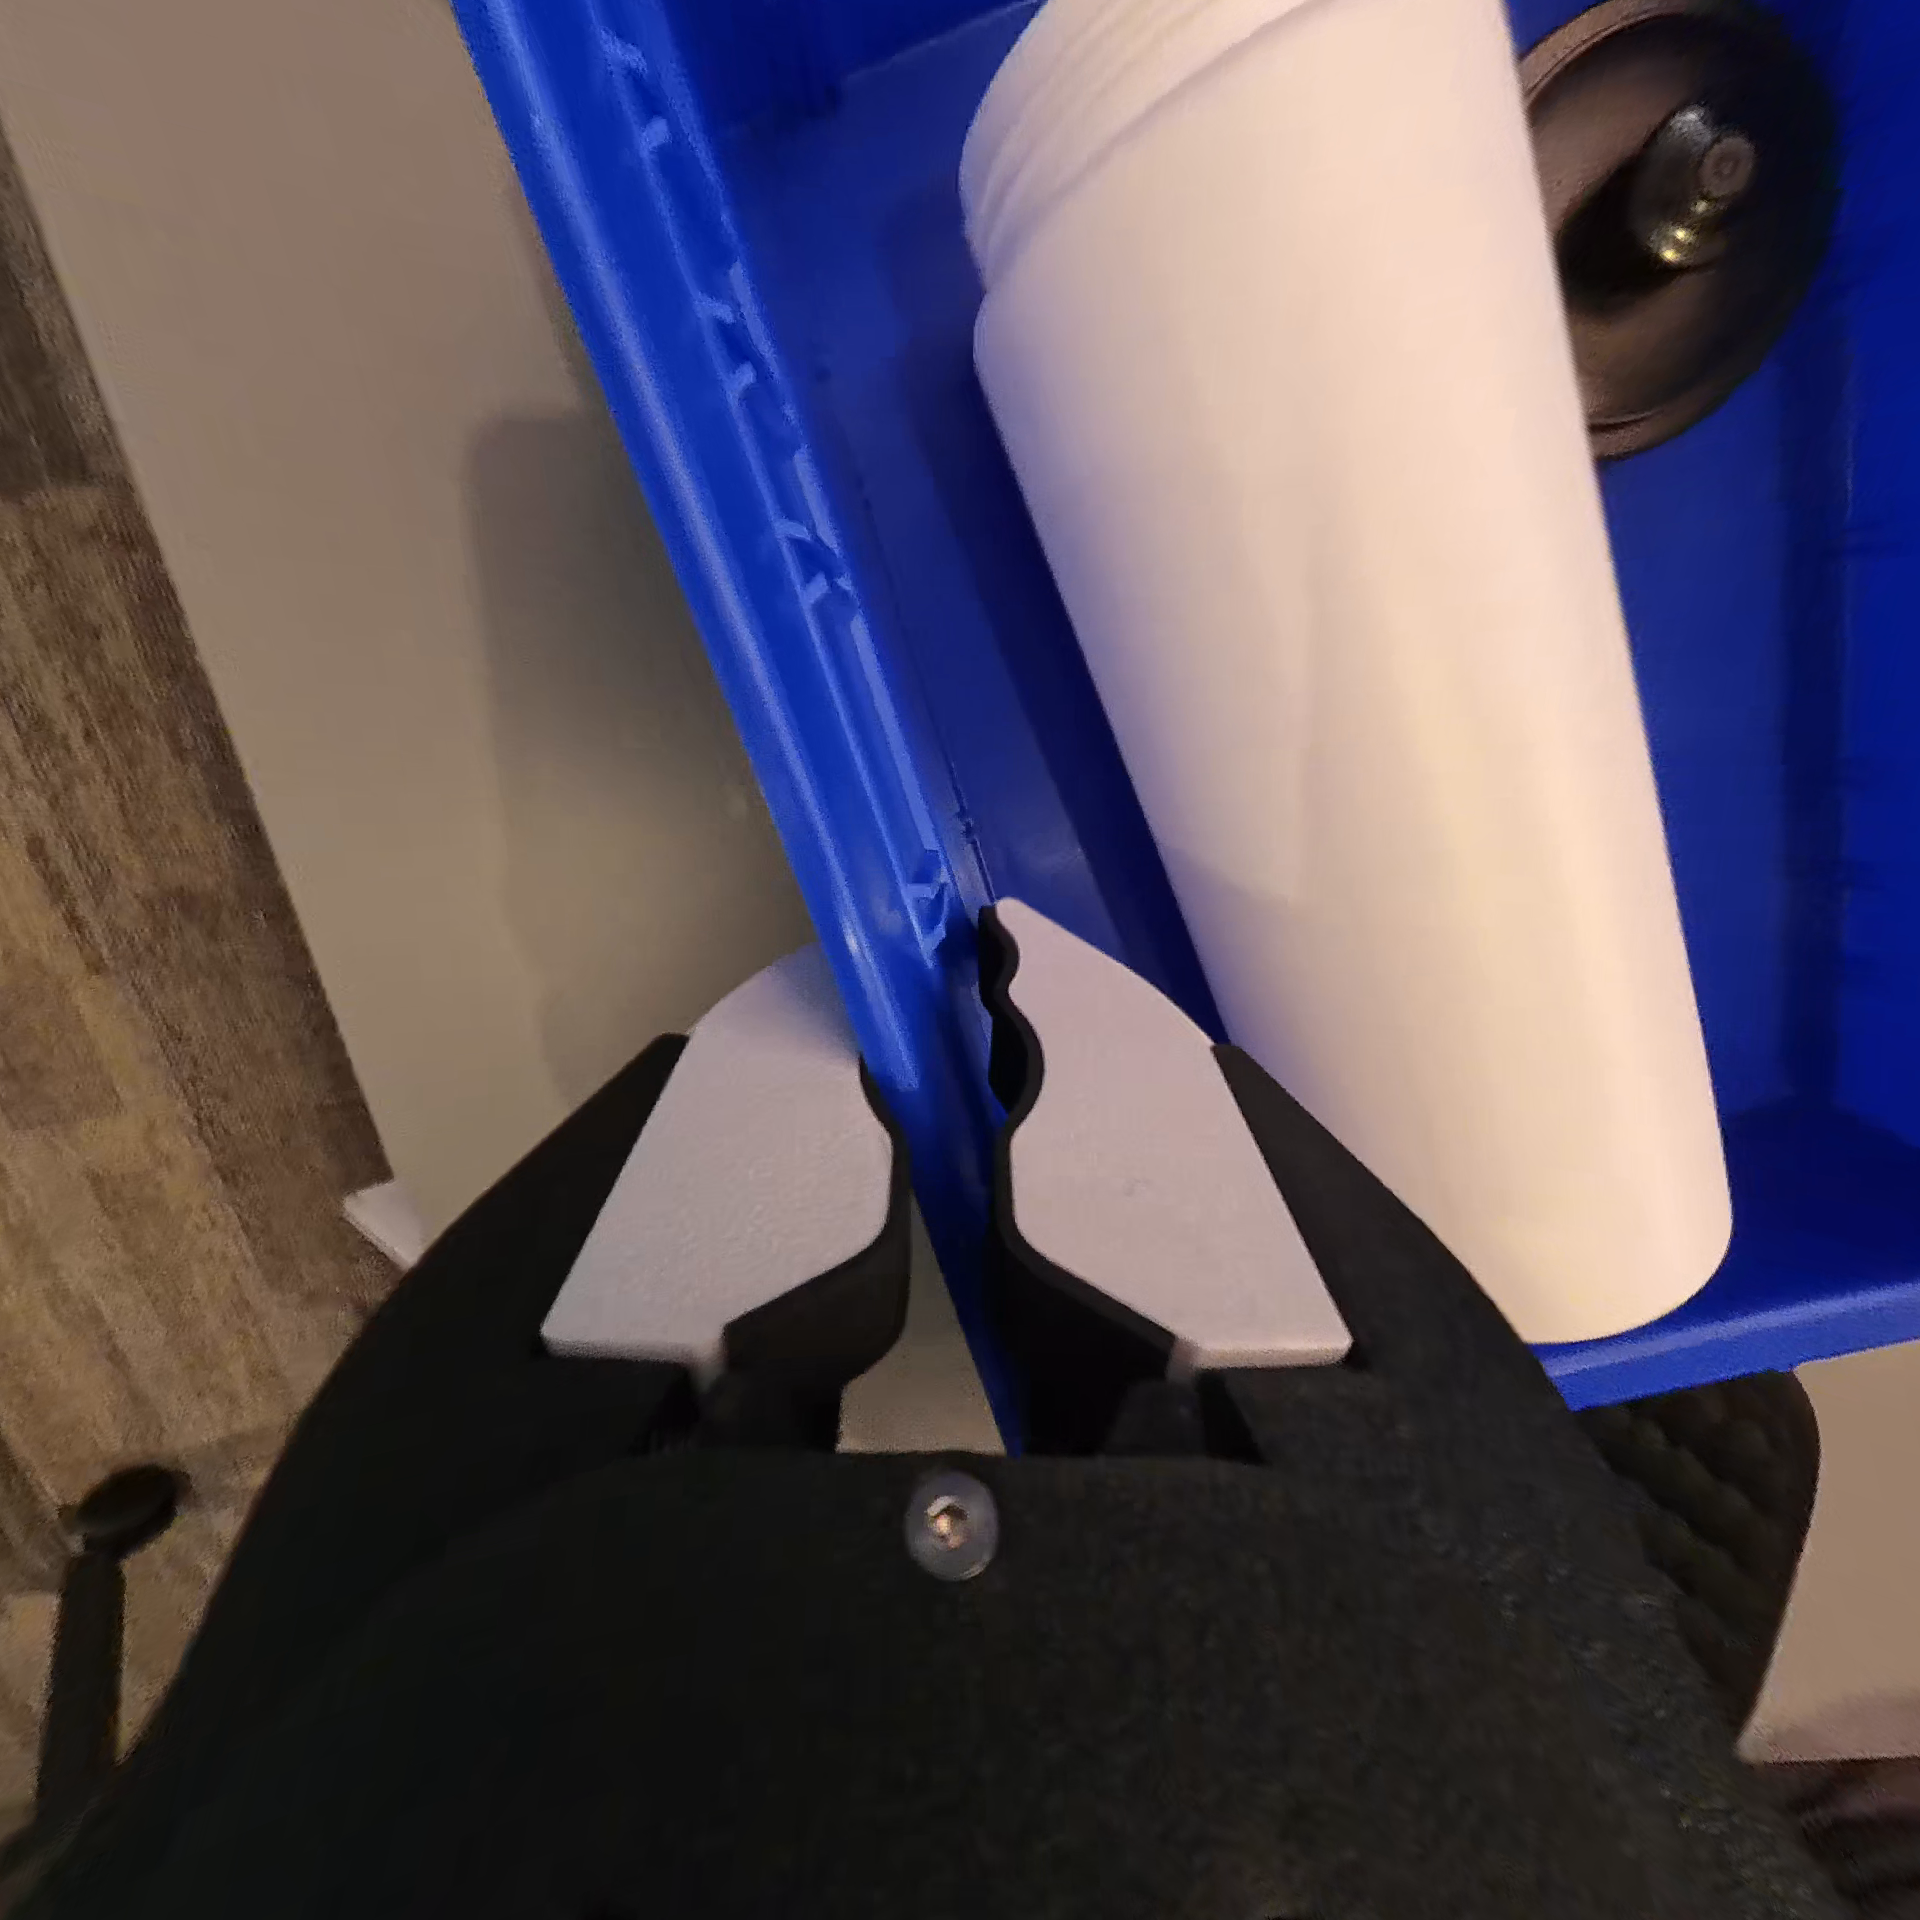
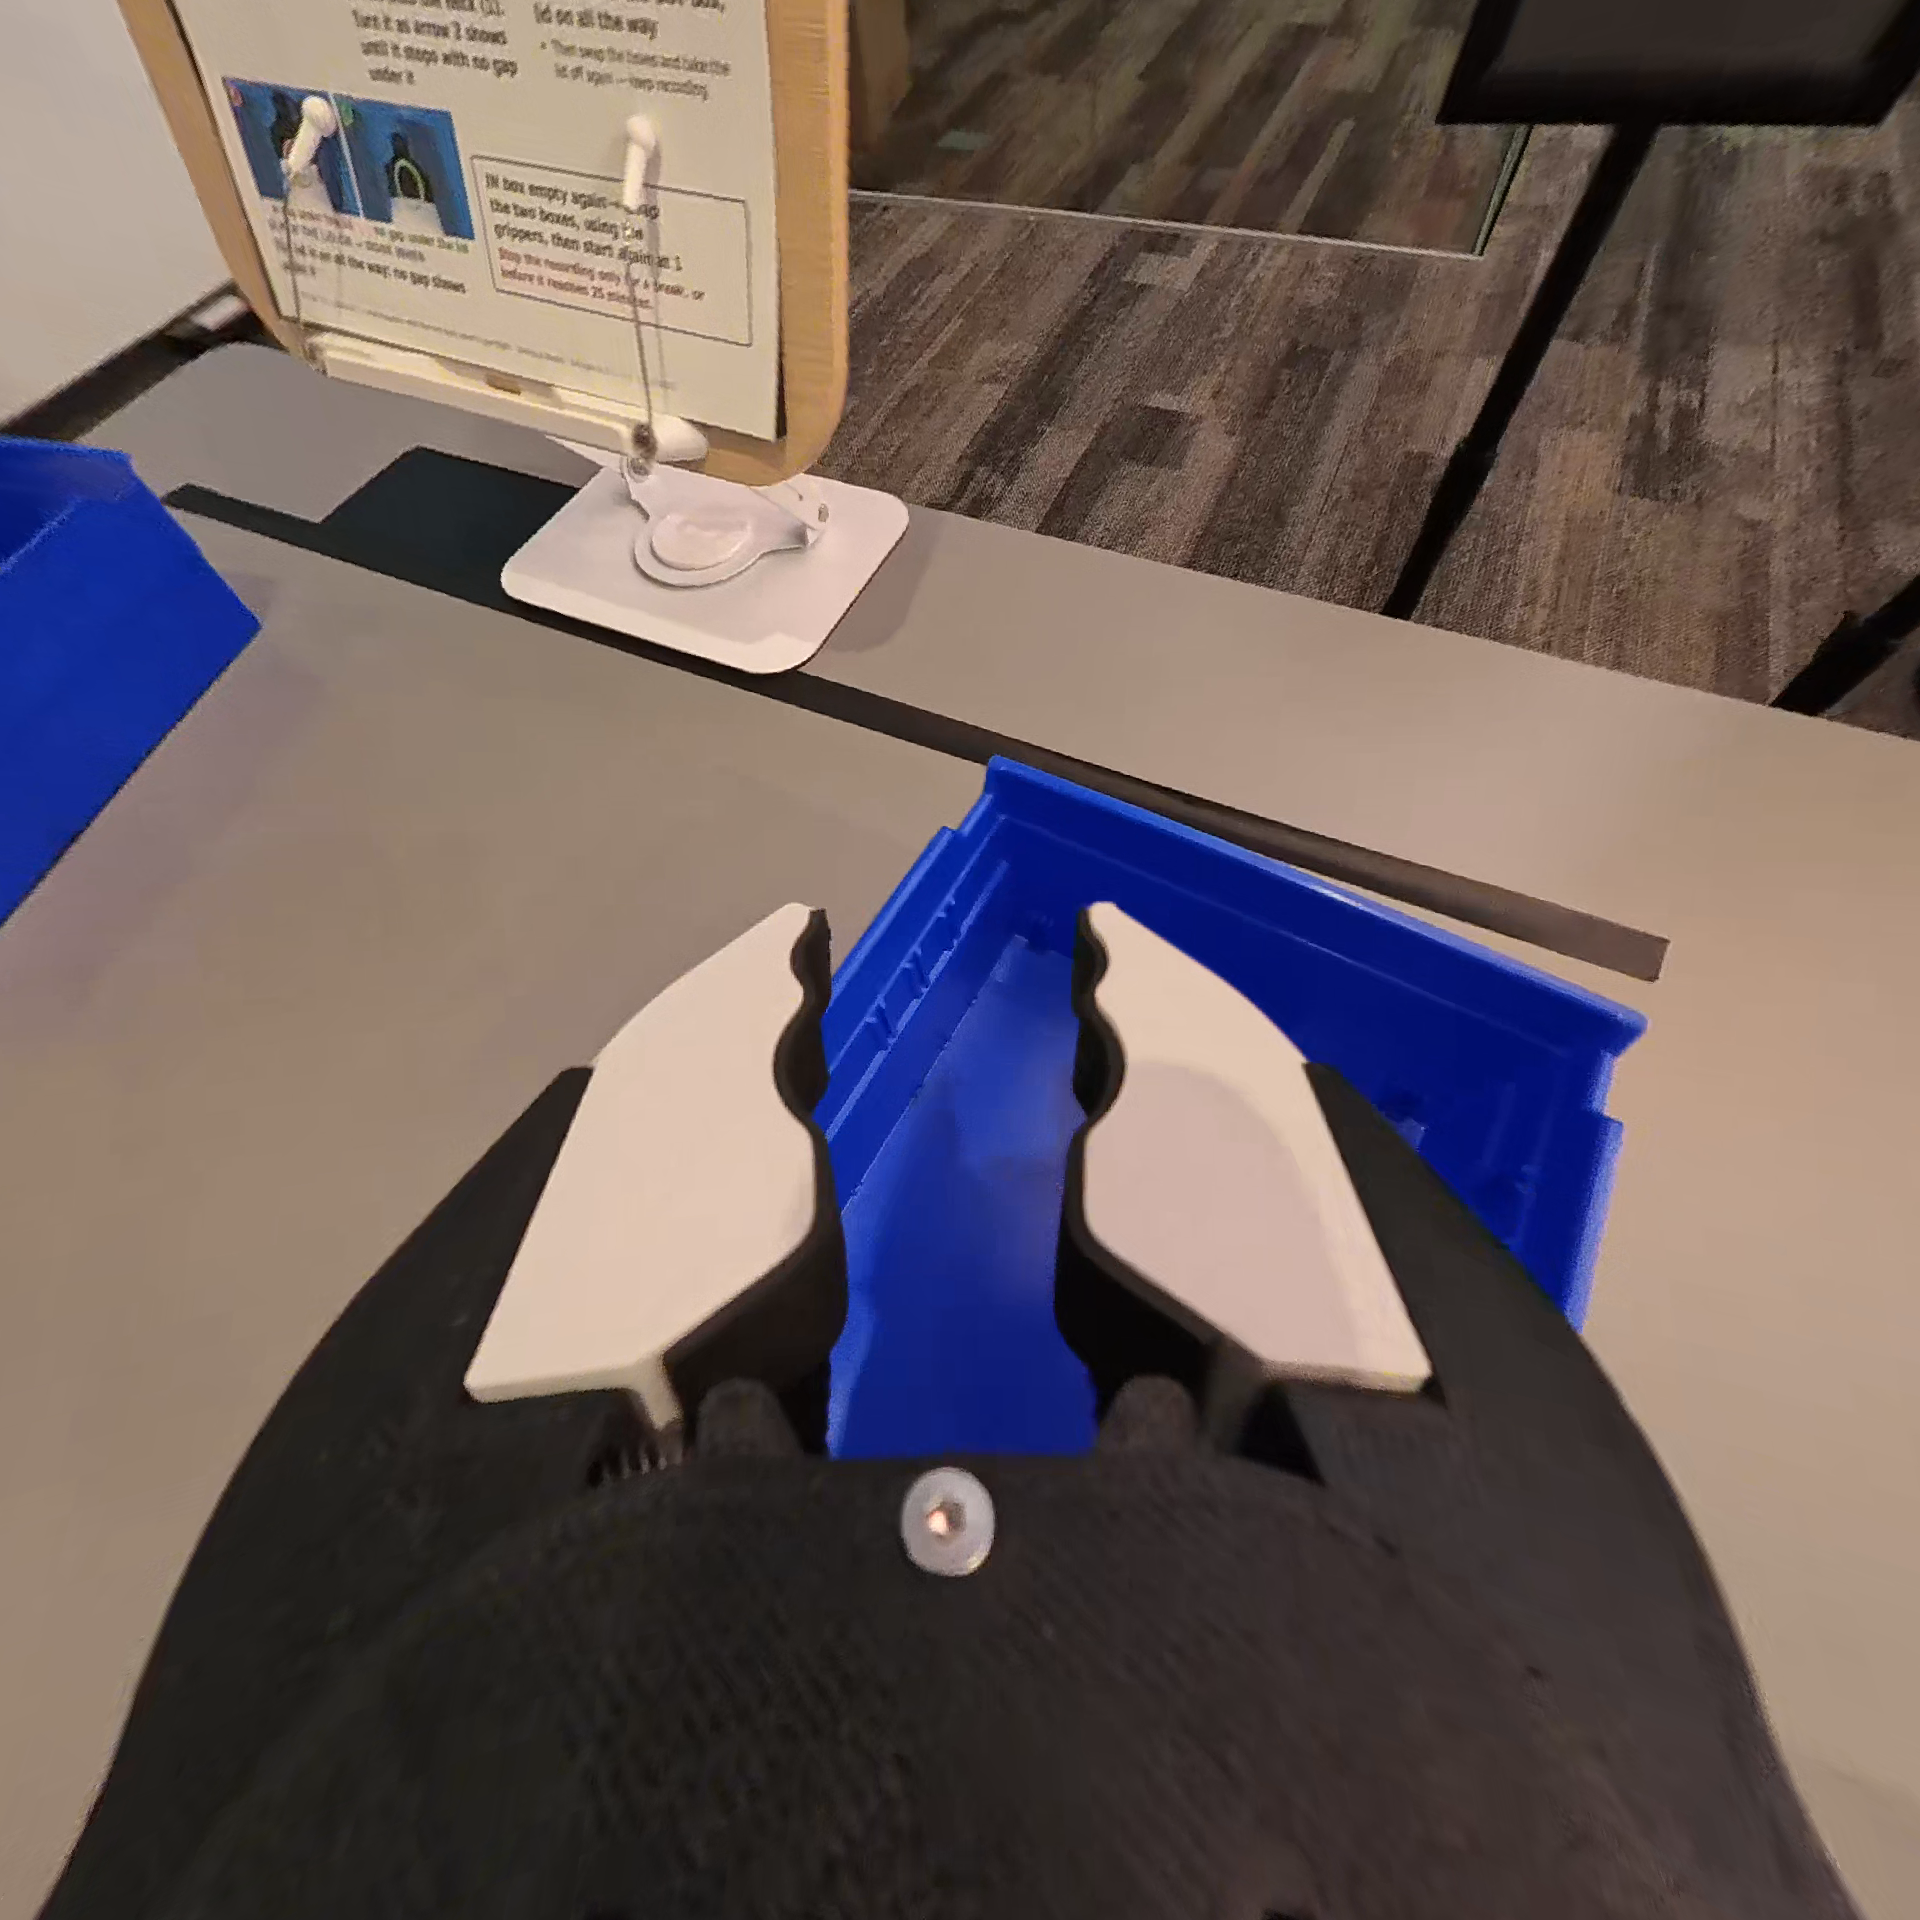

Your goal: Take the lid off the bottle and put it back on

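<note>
Bottle (image 1: 1320, 644), smooth, rigid, probably slippery, lies inside the blue bin (image 1: 727, 436); left gripper (image 1: 940, 997) pinches that bin's wall, right gripper (image 2: 951, 997) gapes empty, so grip mid-body.

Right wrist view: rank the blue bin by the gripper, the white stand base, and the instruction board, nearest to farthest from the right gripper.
1. Blue bin: directly under and ahead of the right gripper, whose open fingers straddle its left wall.
2. White stand base: farther back, left of centre, on the table.
3. Instruction board: farthest, upright above that base, upper left.
</note>
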`<state>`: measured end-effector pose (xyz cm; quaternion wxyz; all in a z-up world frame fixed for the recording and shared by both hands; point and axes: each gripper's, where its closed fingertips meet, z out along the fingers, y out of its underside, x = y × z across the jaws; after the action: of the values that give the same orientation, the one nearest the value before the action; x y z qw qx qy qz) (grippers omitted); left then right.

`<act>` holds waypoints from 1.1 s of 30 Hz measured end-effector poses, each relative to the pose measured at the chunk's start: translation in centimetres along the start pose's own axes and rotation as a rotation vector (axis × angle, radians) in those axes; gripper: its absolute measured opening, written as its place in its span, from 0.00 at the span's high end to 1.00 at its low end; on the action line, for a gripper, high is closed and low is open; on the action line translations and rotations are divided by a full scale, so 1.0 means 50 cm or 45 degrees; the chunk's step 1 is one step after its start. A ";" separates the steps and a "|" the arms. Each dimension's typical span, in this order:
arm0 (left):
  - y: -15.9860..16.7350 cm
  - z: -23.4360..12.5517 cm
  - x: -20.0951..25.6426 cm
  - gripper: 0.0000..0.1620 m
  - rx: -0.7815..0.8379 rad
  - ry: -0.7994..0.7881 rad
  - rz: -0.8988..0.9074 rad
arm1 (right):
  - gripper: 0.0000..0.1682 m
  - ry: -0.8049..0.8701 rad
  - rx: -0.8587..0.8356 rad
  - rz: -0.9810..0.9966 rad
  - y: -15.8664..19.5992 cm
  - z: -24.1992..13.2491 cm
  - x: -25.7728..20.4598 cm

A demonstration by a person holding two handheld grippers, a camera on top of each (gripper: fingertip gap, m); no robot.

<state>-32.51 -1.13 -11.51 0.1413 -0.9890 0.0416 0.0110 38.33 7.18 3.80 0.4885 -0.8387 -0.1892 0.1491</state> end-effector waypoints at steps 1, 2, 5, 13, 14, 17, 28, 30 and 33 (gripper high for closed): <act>-0.006 0.002 0.006 0.94 0.008 0.010 0.019 | 0.72 0.001 0.003 -0.030 -0.005 -0.002 -0.009; -0.012 0.003 0.012 0.94 0.020 0.018 0.040 | 0.73 -0.003 0.012 -0.053 -0.011 -0.005 -0.020; -0.022 0.005 0.027 0.94 0.043 0.043 0.107 | 0.73 -0.072 0.026 -0.084 -0.027 -0.012 -0.063; -0.026 0.001 0.022 0.90 0.074 0.023 0.121 | 0.72 -0.126 0.049 -0.080 -0.075 0.002 -0.102; -0.031 -0.007 0.015 0.85 0.096 -0.009 0.109 | 0.72 -0.120 0.062 -0.092 -0.073 0.006 -0.105; -0.058 -0.062 0.023 0.80 0.244 0.009 0.049 | 0.72 -0.082 0.002 -0.161 -0.048 0.024 -0.104; -0.077 -0.101 0.206 0.43 0.172 0.247 0.008 | 0.72 0.050 -0.009 -0.195 -0.045 -0.001 -0.073; -0.077 -0.073 0.218 0.41 0.101 0.226 -0.004 | 0.72 0.054 -0.007 -0.203 -0.045 -0.002 -0.075; -0.077 -0.036 0.203 0.42 0.023 0.081 -0.016 | 0.72 0.047 -0.025 -0.206 -0.042 0.004 -0.078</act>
<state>-22.06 1.22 -9.04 0.1491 -0.9878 0.0400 -0.0216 34.45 6.45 5.79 0.4941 -0.8279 -0.2489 0.0917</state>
